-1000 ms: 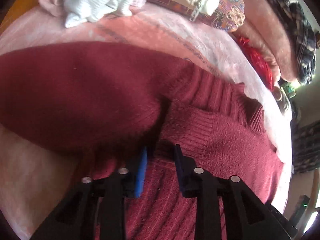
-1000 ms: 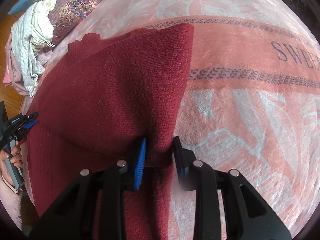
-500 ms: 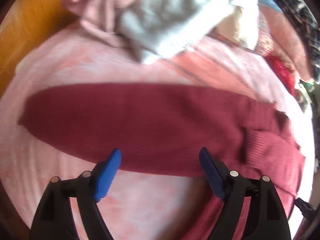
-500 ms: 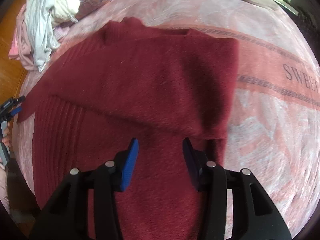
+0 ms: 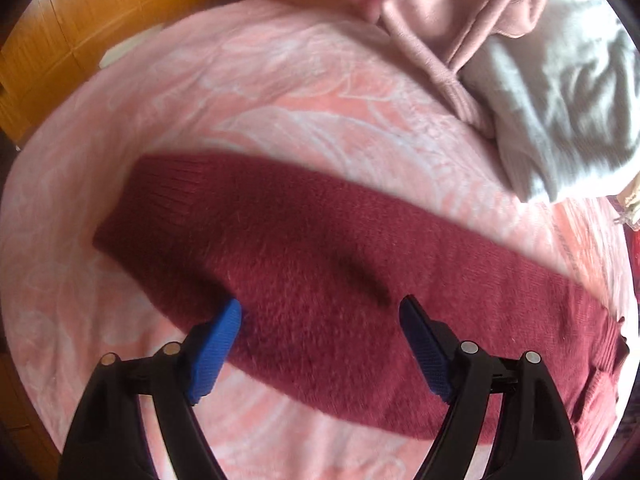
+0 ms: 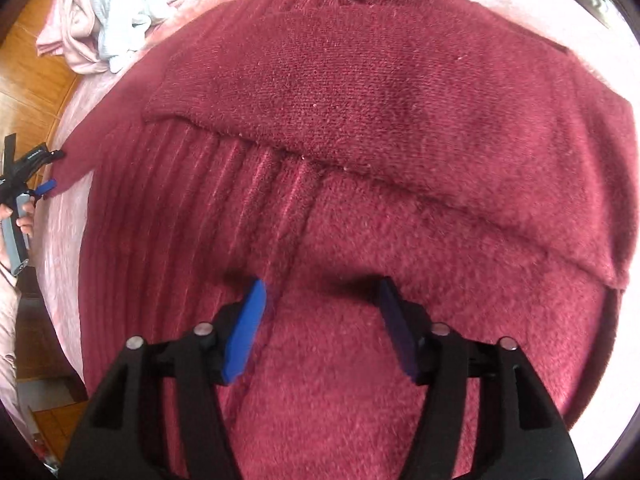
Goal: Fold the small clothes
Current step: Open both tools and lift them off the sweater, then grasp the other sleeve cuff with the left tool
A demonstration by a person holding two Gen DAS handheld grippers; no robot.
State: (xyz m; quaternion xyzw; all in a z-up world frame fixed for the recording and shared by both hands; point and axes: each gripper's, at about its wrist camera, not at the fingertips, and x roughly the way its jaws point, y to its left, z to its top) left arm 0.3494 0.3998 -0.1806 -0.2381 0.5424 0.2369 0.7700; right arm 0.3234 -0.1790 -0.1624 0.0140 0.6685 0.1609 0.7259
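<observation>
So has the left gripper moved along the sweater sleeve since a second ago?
Yes. The left gripper, open, has travelled from the sweater's body out along the sleeve toward its cuff, nearer the wooden floor.

The sweater (image 6: pixel 360 128) runs off the right wrist view's edge at 6 o'clock, its hem unseen. In the left wrist view, the grey garment (image 5: pixel 560 92) at 2 o'clock is blurred and cropped.
</observation>
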